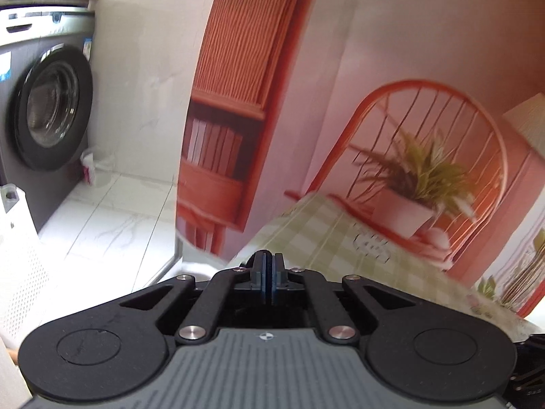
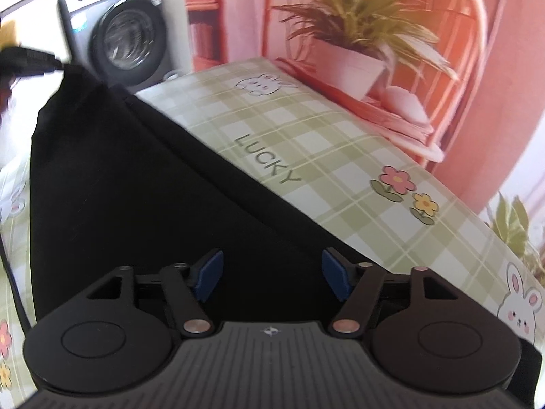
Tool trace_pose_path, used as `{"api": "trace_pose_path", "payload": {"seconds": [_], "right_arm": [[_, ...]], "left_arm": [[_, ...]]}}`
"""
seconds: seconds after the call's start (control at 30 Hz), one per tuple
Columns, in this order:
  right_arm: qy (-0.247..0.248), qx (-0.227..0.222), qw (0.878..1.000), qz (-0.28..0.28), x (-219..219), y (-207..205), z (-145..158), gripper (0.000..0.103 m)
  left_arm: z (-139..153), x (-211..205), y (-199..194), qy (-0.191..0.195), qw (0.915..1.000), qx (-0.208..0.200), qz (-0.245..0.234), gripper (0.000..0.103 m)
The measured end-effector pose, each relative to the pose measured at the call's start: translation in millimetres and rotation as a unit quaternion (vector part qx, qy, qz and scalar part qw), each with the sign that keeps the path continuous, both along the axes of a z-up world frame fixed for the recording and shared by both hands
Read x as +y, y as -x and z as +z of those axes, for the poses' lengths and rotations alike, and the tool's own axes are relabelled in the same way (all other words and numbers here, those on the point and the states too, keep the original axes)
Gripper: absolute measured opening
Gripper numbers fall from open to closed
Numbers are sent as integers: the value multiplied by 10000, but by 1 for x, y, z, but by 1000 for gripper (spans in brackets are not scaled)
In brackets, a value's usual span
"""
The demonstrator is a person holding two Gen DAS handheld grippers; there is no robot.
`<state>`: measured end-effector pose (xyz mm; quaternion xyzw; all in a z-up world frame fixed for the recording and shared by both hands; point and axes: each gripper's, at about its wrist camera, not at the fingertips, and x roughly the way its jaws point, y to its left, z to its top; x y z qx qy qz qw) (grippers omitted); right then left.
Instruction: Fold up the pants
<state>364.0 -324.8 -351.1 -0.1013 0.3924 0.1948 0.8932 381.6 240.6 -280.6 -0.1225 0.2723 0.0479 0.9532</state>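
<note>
Spreading across most of my right view are the black pants (image 2: 136,204), lying on the green checked tablecloth (image 2: 340,177) that covers the table. Their long straight edge runs diagonally from the upper left down toward the lower right, beside the word LUCKY printed on the cloth. The upper left corner of the fabric is lifted off the table into a peak, where something dark grips it; I cannot make out what, since it is blurred. Behind the table stands a pink backdrop (image 1: 391,34) with a printed potted plant (image 2: 354,34), and farther left a washing machine (image 1: 47,109) on a pale tiled floor.

My right gripper (image 2: 272,271) hangs just above the pants with its blue pads (image 2: 207,274) standing wide apart, nothing between them. My left gripper (image 1: 269,274) has its pads pressed together; I cannot see any cloth in them, only the table edge beyond.
</note>
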Motion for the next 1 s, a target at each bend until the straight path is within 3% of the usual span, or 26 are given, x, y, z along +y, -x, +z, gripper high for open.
{"api": "trace_pose_path", "payload": {"seconds": [0.27, 0.5, 0.53, 0.57, 0.67, 0.8, 1.0], "right_arm": [[143, 0, 9990, 430, 12, -15, -9, 69], [-62, 100, 9992, 377, 4, -14, -11, 67], [-78, 86, 9993, 352, 3, -13, -11, 60], [-84, 63, 9994, 325, 3, -12, -10, 44], [-147, 105, 9996, 224, -1, -8, -3, 10], [-199, -189, 9995, 166, -4, 14, 6, 7], [-91, -1235, 9919, -290, 2, 55, 34, 4]], "left_arm": [[27, -25, 16, -325, 9973, -636, -164, 4], [31, -34, 22, -447, 9952, -854, -186, 4], [30, -35, 23, -457, 9951, -859, -171, 4], [29, -35, 23, -449, 9952, -852, -151, 4], [25, -30, 25, -392, 9960, -806, -39, 4], [19, -24, 28, -339, 9967, -719, 169, 4], [14, -18, 27, -316, 9971, -596, 345, 4]]}}
